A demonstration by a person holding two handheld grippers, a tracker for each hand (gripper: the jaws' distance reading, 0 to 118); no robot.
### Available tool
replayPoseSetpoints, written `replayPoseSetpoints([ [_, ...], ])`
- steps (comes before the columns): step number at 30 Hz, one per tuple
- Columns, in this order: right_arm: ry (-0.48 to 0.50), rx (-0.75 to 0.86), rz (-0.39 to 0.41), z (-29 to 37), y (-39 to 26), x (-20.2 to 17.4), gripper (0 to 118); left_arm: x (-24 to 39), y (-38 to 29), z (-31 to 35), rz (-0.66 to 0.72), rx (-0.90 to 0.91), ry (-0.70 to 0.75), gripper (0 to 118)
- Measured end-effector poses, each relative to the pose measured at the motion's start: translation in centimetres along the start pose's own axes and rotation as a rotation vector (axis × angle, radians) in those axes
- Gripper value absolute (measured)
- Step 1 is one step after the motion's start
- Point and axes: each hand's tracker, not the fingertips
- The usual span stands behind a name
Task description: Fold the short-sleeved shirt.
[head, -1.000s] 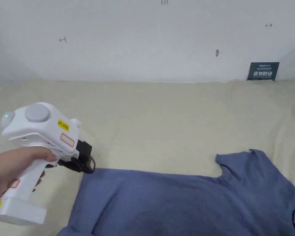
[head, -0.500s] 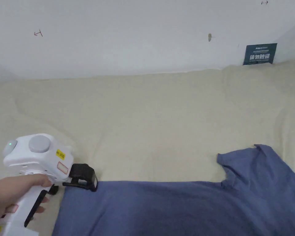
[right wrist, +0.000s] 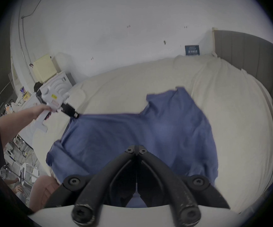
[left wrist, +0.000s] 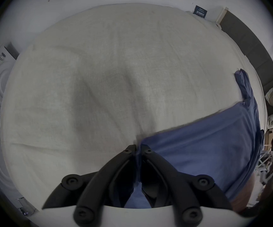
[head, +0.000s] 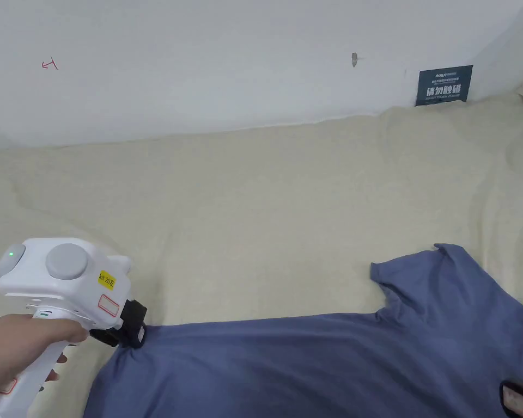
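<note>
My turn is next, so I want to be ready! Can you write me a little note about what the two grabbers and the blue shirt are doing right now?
Left gripper: jaws shut on the far hem corner of the blue shirt, at the shirt's left end.
Right gripper: jaws closed, with shirt fabric pinched between them on the near side.
Shirt: lying spread sideways on the beige bed sheet, one sleeve pointing toward the wall.
Done: shirt laid out and gripped in two places.
Left: no fold shows yet, so all the folding is probably still to do.
</note>
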Motion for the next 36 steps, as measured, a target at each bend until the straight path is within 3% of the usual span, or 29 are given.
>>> replayPoseSetpoints([
  [5, -0.015, 0.059, -0.009, -2.6, 8.1, 3.6, 0, 0.0, 0.2, 0.3, -0.013, 0.014, -0.002, 6],
  [9, -0.037, -0.064, -0.2, -9.3, 14.9, 8.5, 0, 0.8, -0.2, 1.9, -0.046, 0.041, -0.002, 6],
  [10, -0.046, -0.124, -0.231, -11.2, 16.0, 9.6, 8, 0.7, -0.2, 2.2, -0.046, 0.047, -0.006, 6],
  [11, -0.054, -0.189, -0.259, -13.5, 17.0, 11.2, 40, 0.7, -0.2, 2.5, -0.043, 0.061, -0.008, 6],
  [12, -0.047, -0.222, -0.227, -15.3, 17.4, 12.1, 94, 1.4, -0.6, 3.0, -0.04, 0.068, -0.013, 6],
  [13, -0.065, -0.275, -0.193, -17.0, 17.7, 12.8, 107, 1.5, -0.6, 3.2, -0.04, 0.073, -0.014, 6],
  [16, -0.304, -0.472, -0.083, -20.6, 17.6, 12.7, 107, 1.6, -0.7, 3.5, -0.04, 0.072, -0.033, 6],
  [18, -0.356, -0.567, -0.076, -21.6, 15.9, 13.0, 103, 1.8, -0.8, 3.5, -0.054, 0.07, -0.037, 6],
  [20, -0.332, -0.56, -0.063, -21.4, 14.7, 12.6, 62, 1.6, -0.8, 3.3, -0.059, 0.067, -0.033, 6],
  [21, -0.328, -0.55, -0.064, -21.0, 14.5, 12.3, 48, 1.6, -0.9, 3.1, -0.051, 0.059, -0.043, 6],
  [22, -0.319, -0.542, -0.075, -20.5, 14.4, 12.1, 48, 1.5, -1.0, 2.9, -0.044, 0.056, -0.045, 6],
  [23, -0.324, -0.545, -0.084, -20.4, 15.2, 12.6, 22, 1.5, -1.0, 2.7, -0.035, 0.045, -0.048, 6],
  [24, -0.412, -0.544, -0.028, -19.8, 16.0, 13.0, 0, 0.7, -0.9, 2.3, -0.032, 0.038, -0.048, 6],
  [25, -0.345, -0.541, -0.072, -19.3, 16.8, 13.3, 0, 0.7, -1.0, 2.2, -0.03, 0.031, -0.052, 6],
  [33, -0.343, -0.457, -0.057, -14.4, 18.0, 12.4, 0, -1.4, -1.3, 2.2, 0.028, 0.063, -0.071, 6],
  [36, -0.285, -0.397, -0.113, -11.1, 17.7, 12.3, 0, -2.2, -1.6, 2.9, 0.037, 0.087, -0.083, 6],
])
